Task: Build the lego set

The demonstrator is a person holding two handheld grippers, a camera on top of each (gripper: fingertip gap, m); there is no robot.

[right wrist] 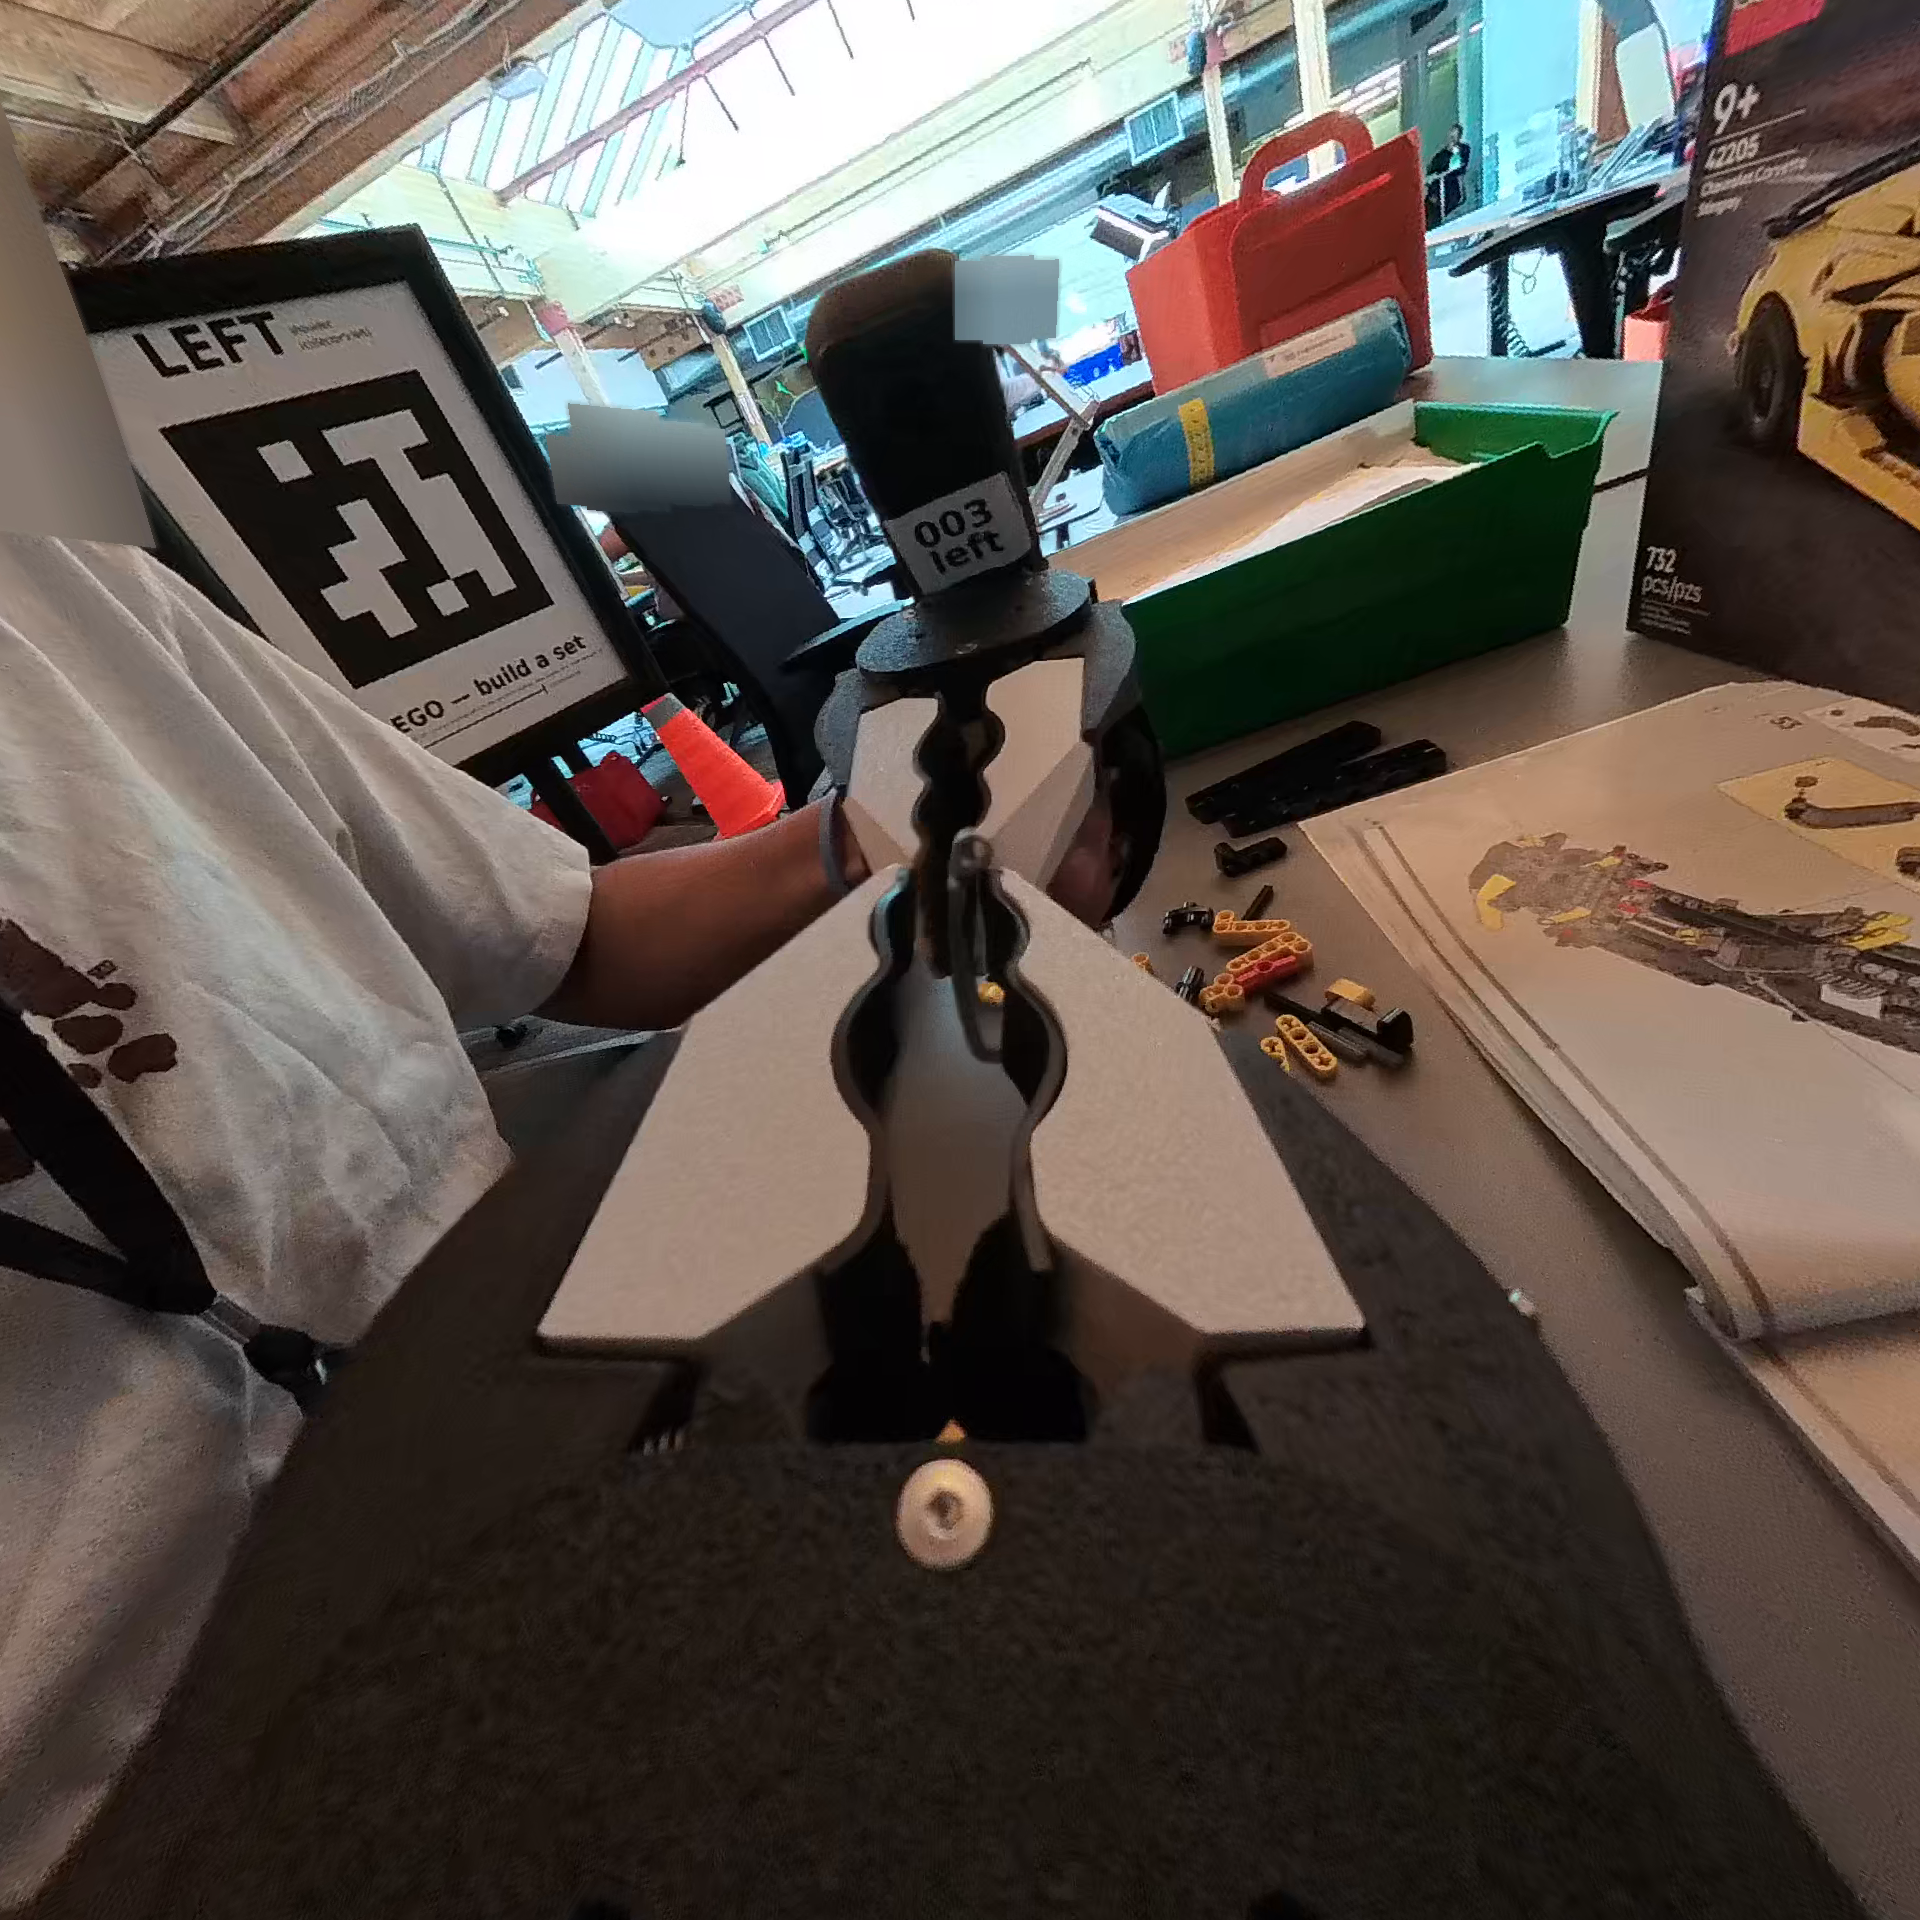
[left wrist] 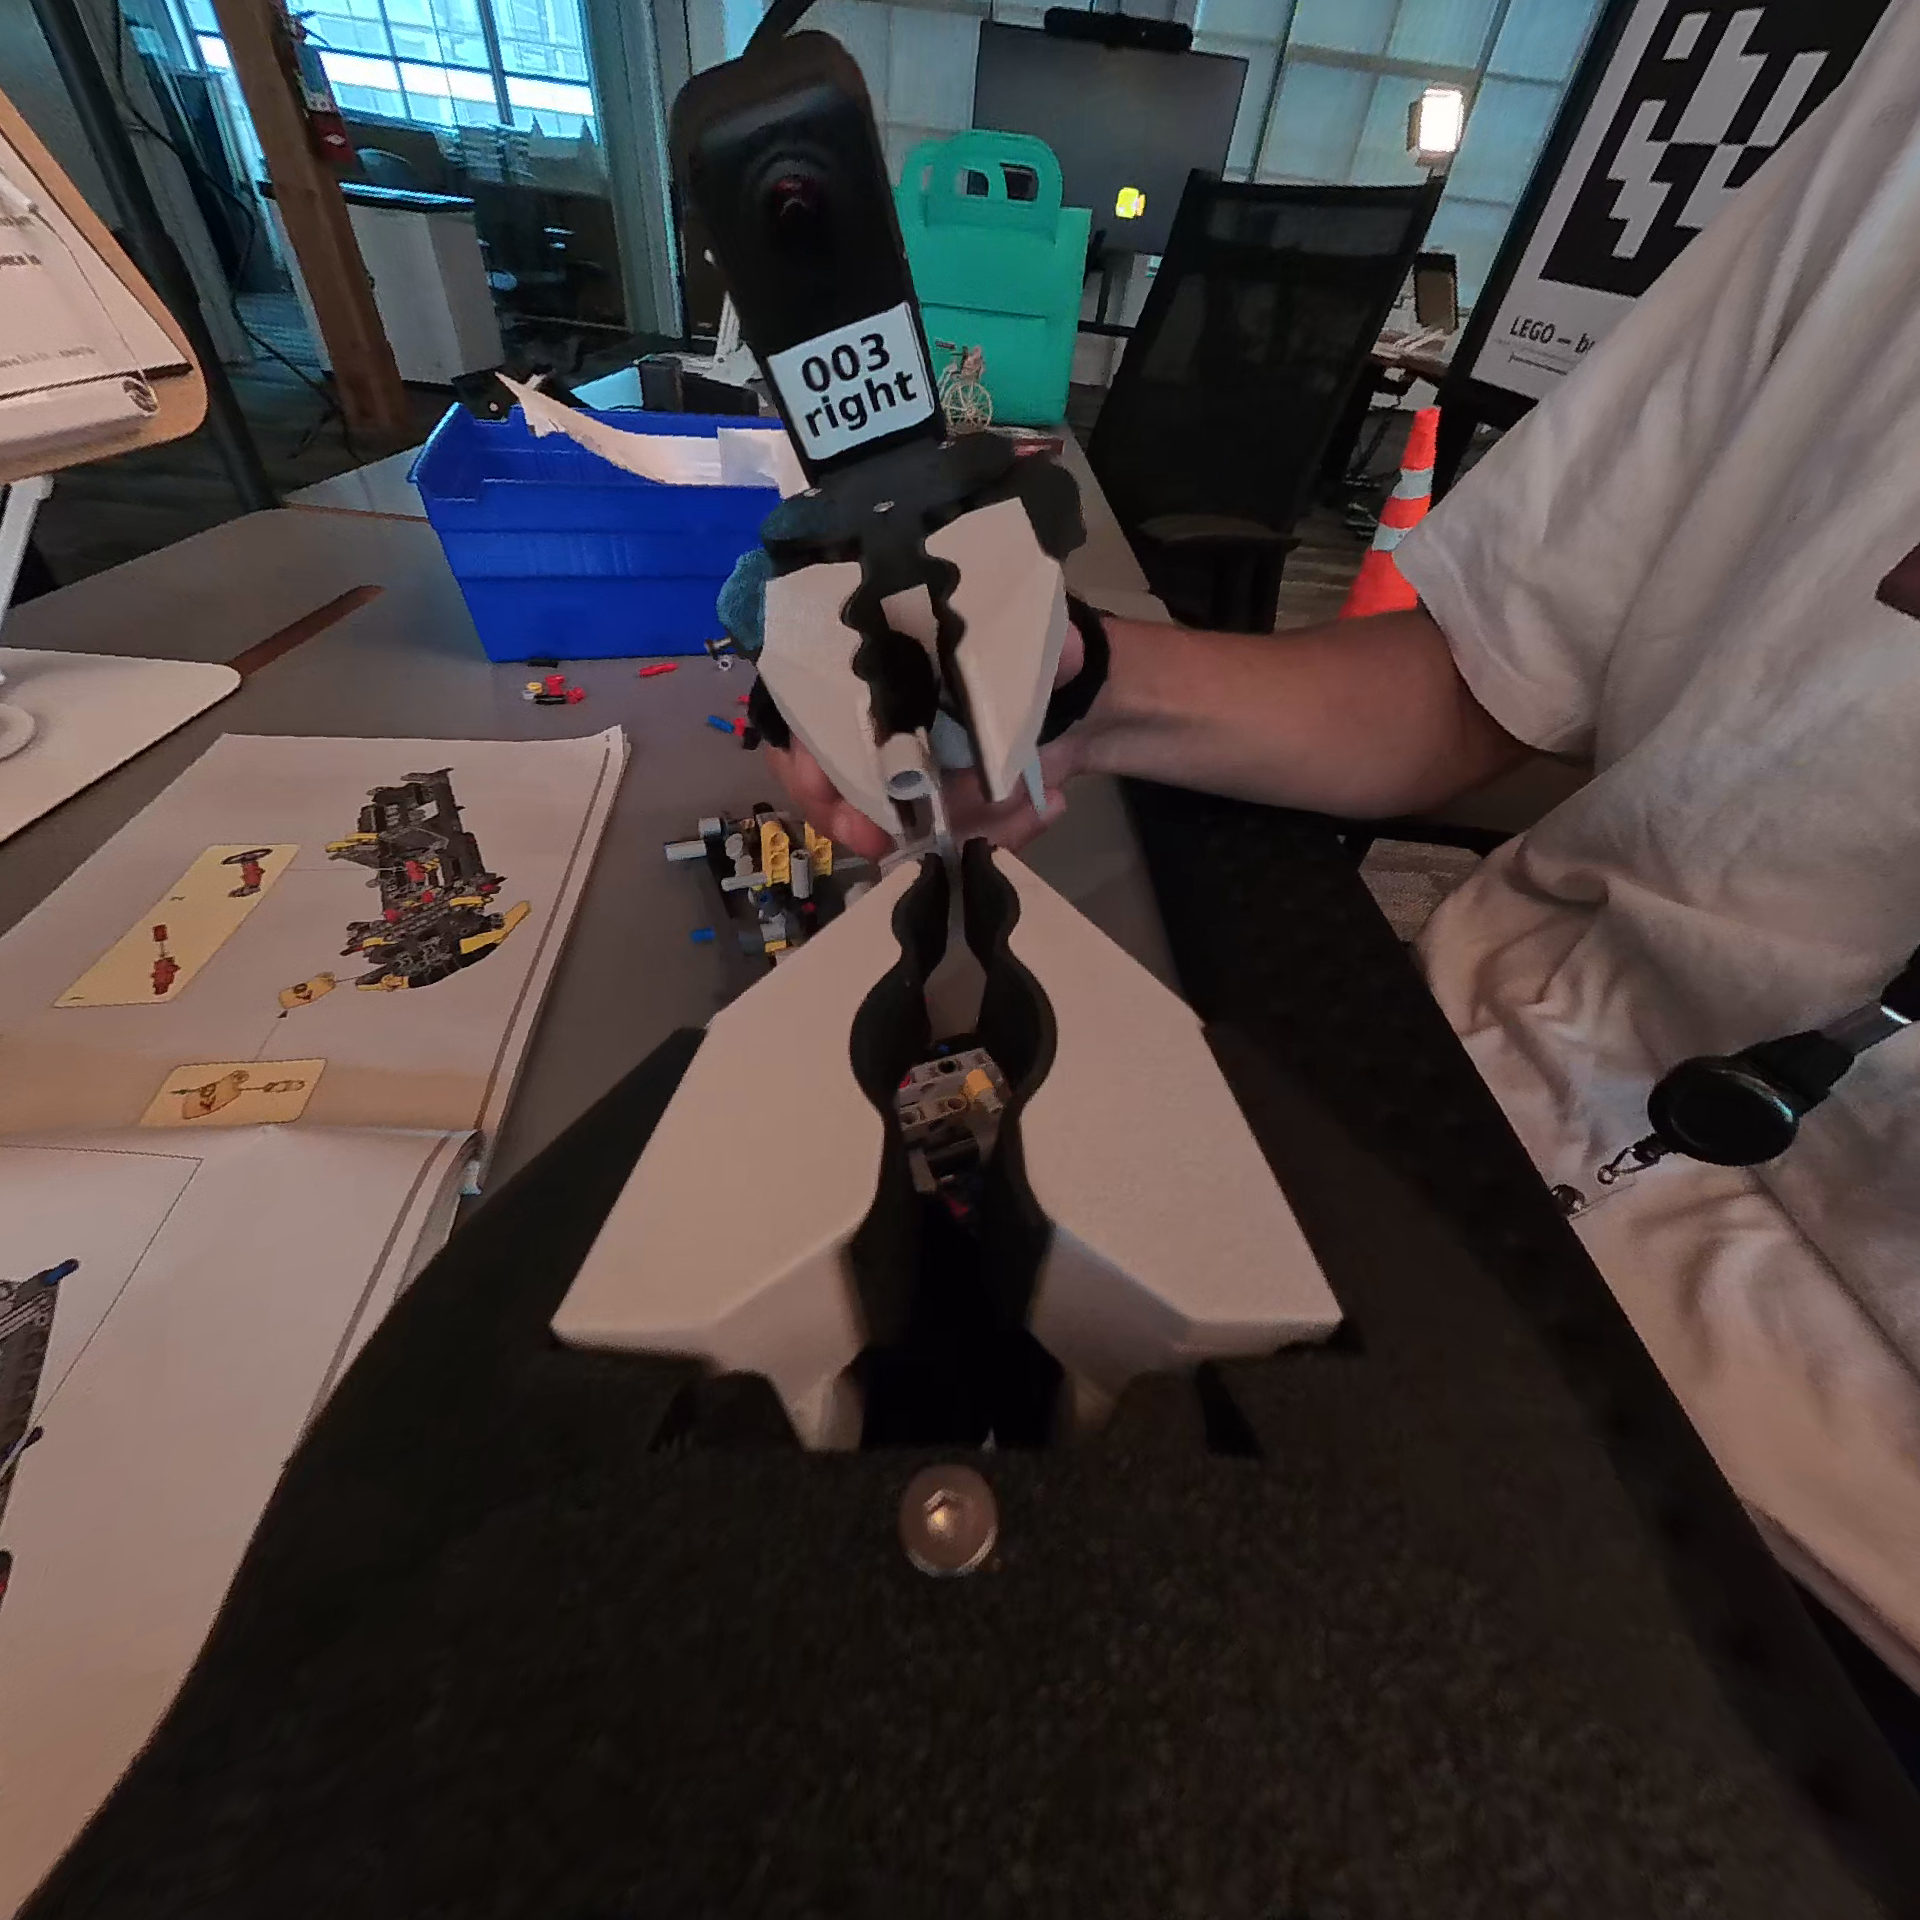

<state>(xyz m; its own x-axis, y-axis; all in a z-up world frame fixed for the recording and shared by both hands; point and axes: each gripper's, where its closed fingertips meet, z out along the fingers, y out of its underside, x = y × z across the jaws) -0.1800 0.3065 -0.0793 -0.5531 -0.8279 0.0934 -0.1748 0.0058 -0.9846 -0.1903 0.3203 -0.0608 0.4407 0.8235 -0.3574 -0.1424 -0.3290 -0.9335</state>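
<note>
Above the open instruction booklet, both tongs, left and right, pinch one small light-grey plastic connector piece: light, rigid, slippery, best gripped across its flat sides.

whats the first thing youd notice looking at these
The two grippers meeting tip to tip in mid-air above the table: the right gripper pinches a small grey piece against the left gripper. Next, the open instruction booklet and the blue bin behind.

A grey lego piece held upright in mid-air; the half-built black-and-yellow chassis lies at its 8 o'clock
</note>
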